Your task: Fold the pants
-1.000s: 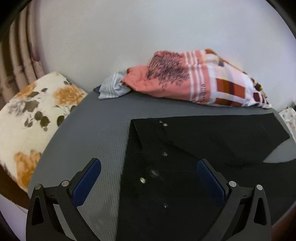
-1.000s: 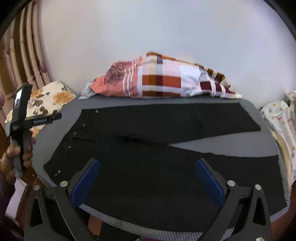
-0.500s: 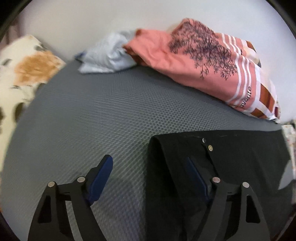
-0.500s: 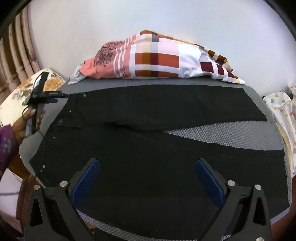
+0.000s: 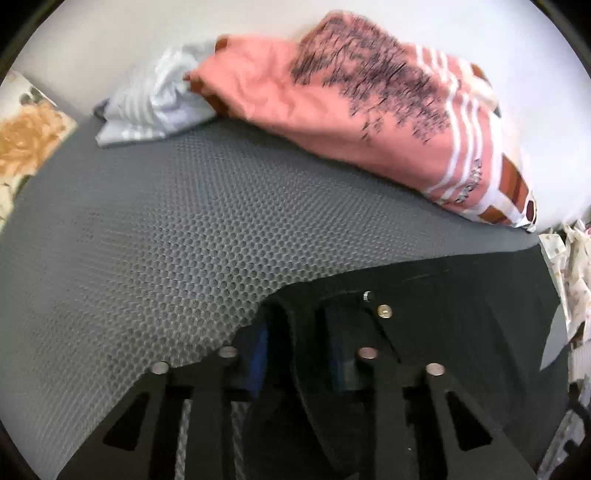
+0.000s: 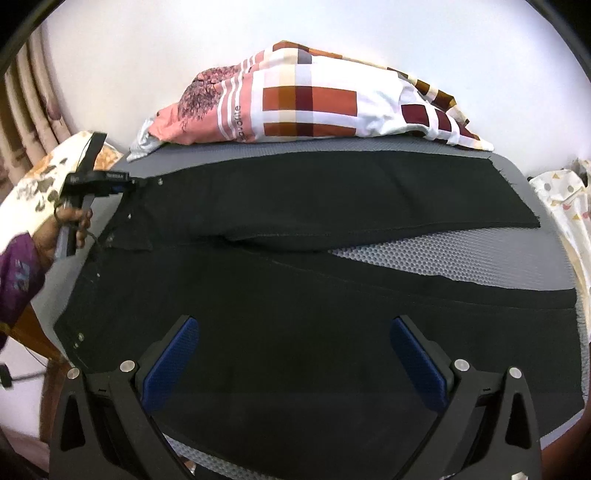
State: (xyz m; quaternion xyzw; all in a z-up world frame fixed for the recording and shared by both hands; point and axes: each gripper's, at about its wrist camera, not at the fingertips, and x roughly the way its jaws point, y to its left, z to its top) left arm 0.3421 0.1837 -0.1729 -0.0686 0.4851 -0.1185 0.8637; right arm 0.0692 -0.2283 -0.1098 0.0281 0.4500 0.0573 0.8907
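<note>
where left gripper (image 5: 297, 338) pinches pants (image 6: 295, 295) corner, mat (image 5: 147, 240) lies bare beyond.

The place looks like a room in a home, probably a bedroom. A bedsheet-like bundle of pink and checked cloth (image 6: 306, 107) is piled against a plain white wall (image 6: 332, 26), a floral cushion (image 5: 26, 136) lies at one side, and pleated curtains (image 6: 26, 96) hang in the corner. A grey honeycomb mat (image 5: 155, 240) covers the work surface.
</note>
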